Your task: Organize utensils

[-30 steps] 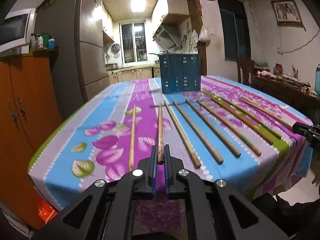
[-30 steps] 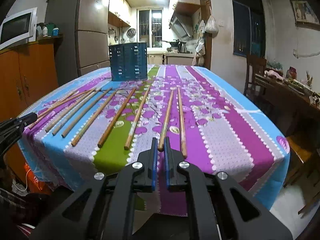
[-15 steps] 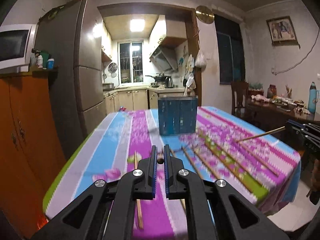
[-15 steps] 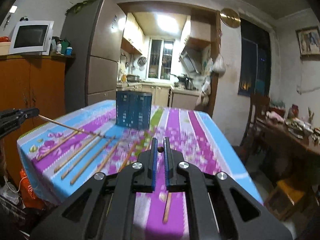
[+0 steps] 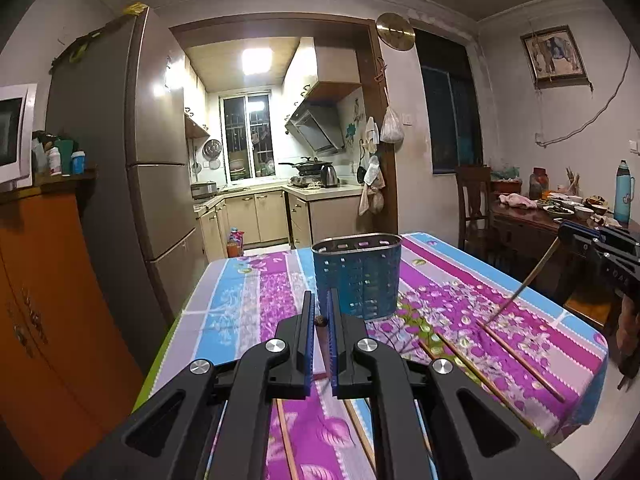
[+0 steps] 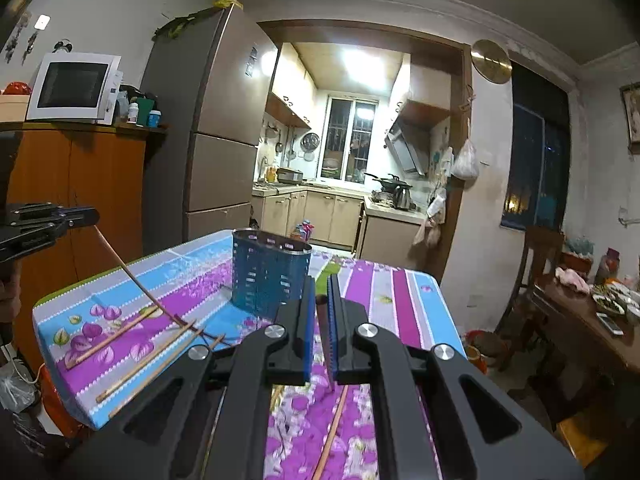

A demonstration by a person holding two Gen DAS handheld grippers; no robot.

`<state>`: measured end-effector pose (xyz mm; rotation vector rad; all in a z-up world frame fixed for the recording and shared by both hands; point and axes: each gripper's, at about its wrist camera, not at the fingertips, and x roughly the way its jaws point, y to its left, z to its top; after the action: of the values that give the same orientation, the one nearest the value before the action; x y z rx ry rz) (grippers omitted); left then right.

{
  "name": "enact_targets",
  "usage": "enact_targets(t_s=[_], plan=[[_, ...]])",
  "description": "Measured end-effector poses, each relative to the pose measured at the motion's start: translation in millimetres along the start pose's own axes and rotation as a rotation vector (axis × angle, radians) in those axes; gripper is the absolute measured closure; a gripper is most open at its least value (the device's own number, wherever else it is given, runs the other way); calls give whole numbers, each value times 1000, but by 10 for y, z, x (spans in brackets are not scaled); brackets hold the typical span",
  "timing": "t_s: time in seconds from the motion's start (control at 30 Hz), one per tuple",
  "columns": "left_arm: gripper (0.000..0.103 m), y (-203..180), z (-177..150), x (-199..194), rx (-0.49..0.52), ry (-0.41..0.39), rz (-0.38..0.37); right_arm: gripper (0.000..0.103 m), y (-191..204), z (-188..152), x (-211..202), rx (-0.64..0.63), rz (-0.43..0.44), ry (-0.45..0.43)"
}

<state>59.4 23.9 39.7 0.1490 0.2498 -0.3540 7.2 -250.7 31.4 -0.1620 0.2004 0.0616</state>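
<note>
Left gripper (image 5: 319, 312): jaws drawn in narrow, pinching one chopstick (image 5: 320, 321) by its end, whose round tip shows between the blue pads. From the right wrist view, same gripper (image 6: 86, 216) at the left edge, raised above the tablecloth (image 6: 404, 308), its chopstick (image 6: 132, 276) slanting down and away with the far tip near the sticks lying there.

Right gripper (image 6: 321, 296): jaws likewise narrow, closed on a second chopstick (image 6: 334, 428) that hangs down beneath the fingers toward the cloth. From the left wrist view, same gripper (image 5: 576, 234) at the right edge, held high beside the table, its chopstick (image 5: 524, 284) angled down toward the floral cloth (image 5: 440, 292).

Both pointing slightly downward and toward the blue perforated utensil holder (image 5: 357, 276), standing upright near the far end of the table, ahead of both pairs of fingers and well apart from either held stick. Holder (image 6: 270, 276) just left of the right fingers in that view.

Loose chopsticks (image 5: 520, 358) lying flat on the cloth, roughly parallel; more of them (image 6: 136, 360) at the table's left side.
</note>
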Motion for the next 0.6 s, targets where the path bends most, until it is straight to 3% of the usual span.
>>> enact_targets(t_s=[0.6], plan=[[95, -147, 316, 388, 49, 11, 127, 98, -86, 364, 383, 57, 95, 3]])
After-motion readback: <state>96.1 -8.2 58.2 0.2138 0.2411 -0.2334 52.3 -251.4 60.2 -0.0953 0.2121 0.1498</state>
